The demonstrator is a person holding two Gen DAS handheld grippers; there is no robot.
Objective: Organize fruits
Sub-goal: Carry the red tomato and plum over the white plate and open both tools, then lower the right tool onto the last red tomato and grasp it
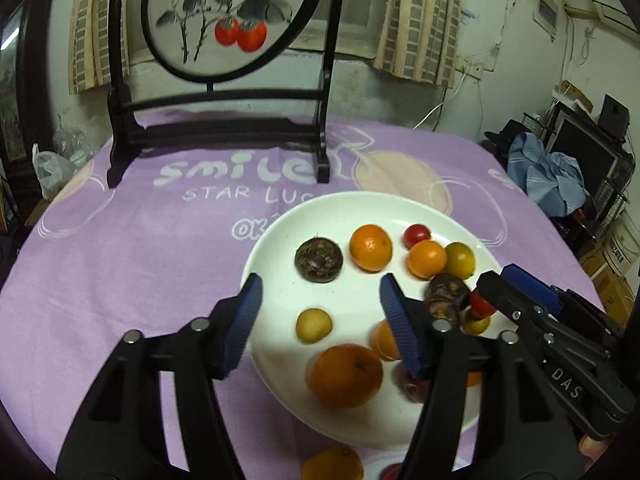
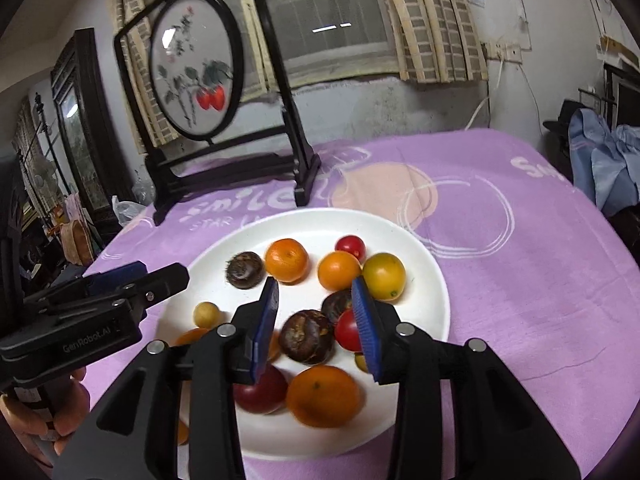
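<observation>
A white plate on the purple cloth holds several fruits: oranges, a large orange, brown chestnuts, cherry tomatoes and a small yellow fruit. My left gripper hangs open over the plate's left half, holding nothing. My right gripper stands open above a chestnut. A red cherry tomato lies beside its right finger, not squeezed. Another orange lies off the plate on the cloth.
A black stand with a round persimmon painting rises at the table's far side. A plastic bag sits off the left edge and blue cloth off the right. A hand grips the left tool.
</observation>
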